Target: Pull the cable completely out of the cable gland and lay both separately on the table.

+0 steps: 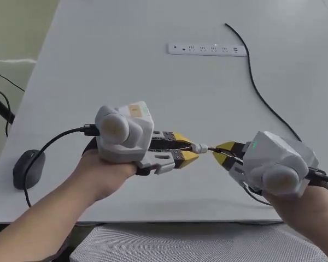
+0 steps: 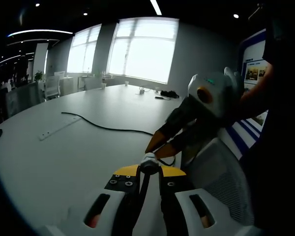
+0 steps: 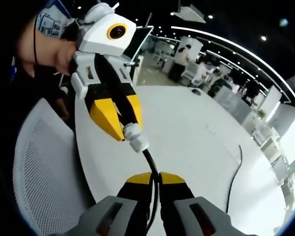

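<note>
Both grippers hover above the near edge of the white table [image 1: 126,65], tips facing each other. My left gripper [image 1: 190,150] is shut on the small white cable gland [image 1: 200,148], which pokes out past its yellow tips. A short stretch of thin black cable [image 1: 211,149] runs from the gland into my right gripper [image 1: 222,153], which is shut on it. In the left gripper view the gland [image 2: 149,162] sits between the jaw tips [image 2: 148,173]. The right gripper view has the gland [image 3: 135,137] and the cable [image 3: 150,163] leading down into that gripper [image 3: 155,179].
A white power strip [image 1: 206,49] lies at the far side of the table, and its black cord [image 1: 262,93] runs down the right. A dark mouse [image 1: 27,168] sits at the near left edge. A grey mesh chair [image 1: 197,243] is below the table edge.
</note>
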A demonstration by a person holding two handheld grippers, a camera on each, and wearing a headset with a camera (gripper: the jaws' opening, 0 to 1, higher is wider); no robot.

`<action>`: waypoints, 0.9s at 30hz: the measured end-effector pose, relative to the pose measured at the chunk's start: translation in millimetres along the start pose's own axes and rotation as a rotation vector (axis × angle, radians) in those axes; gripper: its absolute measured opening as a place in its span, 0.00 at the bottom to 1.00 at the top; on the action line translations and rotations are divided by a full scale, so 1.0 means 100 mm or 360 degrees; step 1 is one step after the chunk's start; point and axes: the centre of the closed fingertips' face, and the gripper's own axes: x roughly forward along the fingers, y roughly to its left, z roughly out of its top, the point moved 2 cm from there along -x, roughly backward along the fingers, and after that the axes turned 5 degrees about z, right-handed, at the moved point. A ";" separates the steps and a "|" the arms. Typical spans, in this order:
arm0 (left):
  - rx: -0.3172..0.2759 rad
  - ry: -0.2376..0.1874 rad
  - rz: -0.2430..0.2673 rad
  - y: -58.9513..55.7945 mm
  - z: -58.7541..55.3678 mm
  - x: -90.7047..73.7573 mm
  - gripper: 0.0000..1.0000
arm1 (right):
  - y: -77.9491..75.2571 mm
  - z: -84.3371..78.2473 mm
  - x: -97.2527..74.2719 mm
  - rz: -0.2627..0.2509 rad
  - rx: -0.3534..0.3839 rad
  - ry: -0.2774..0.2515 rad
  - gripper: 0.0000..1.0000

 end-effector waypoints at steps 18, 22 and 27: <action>-0.0025 -0.0031 0.0014 0.01 0.04 0.00 0.15 | -0.23 -0.40 -0.02 -0.0072 0.0623 -0.0020 0.00; -0.0038 -0.0034 0.0025 0.01 0.02 0.00 0.15 | -0.25 -0.52 0.01 -0.0081 0.0745 -0.0002 0.00; -0.0037 -0.0021 0.0026 0.00 0.01 0.01 0.15 | -0.25 -0.65 0.03 -0.0092 0.0891 0.0011 0.00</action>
